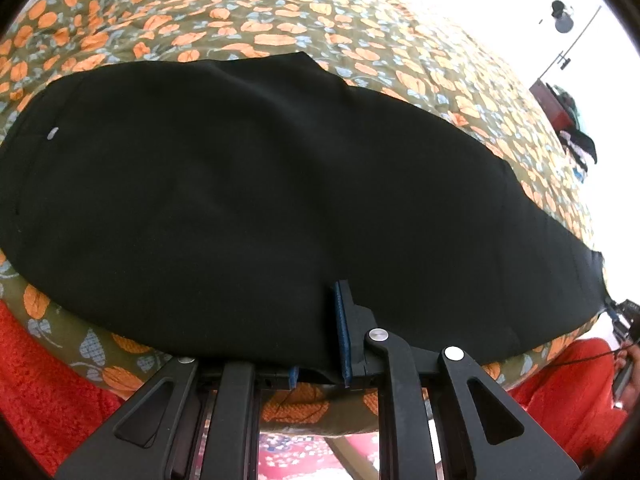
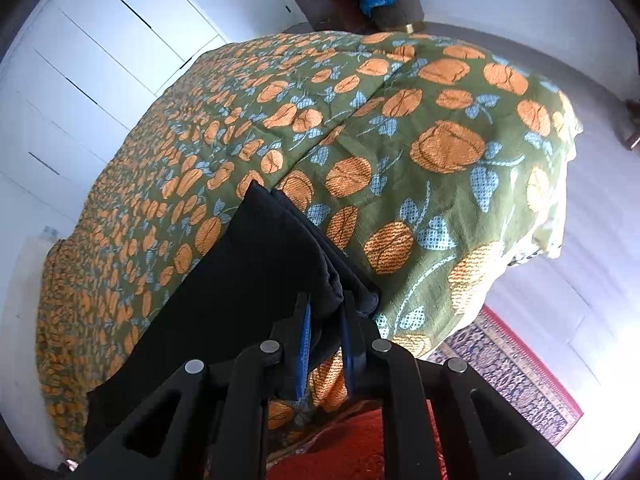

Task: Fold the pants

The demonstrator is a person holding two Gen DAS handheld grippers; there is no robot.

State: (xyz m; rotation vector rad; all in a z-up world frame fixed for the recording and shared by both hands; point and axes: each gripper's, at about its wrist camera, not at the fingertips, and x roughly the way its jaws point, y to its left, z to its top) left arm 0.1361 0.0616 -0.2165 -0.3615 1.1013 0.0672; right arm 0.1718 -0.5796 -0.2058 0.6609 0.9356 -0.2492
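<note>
**A:** So where are the pants [image 1: 248, 184] sitting right now? Nearest first pls.

**B:** Closest to the near edge of the bed [image 2: 420, 152]: the left gripper [image 1: 320, 344] has its blue pads clamped on the pants' near hem, one pad on top of the cloth and the other tucked under it. The right gripper [image 2: 326, 344] is pinched shut on a bunched corner of the same pants, at the end nearer the bed's corner. From there the black cloth spreads flat across the bedspread, away from the edge.

**A:** How do they handle?

**B:** My guess: soft, light, floppy knit, no stiffness at all. It'll sag between the two grips and drag on that woven spread. I'd hold edges or corners and keep it taut.

**A:** Any bins or baskets?

**B:** Far beyond the bed's end there's a dark bucket-like bin [image 2: 400, 8] heaped with mixed clothes beside a brown cabinet [image 2: 320, 0]. Can't tell what's inside beyond that pile.
</note>
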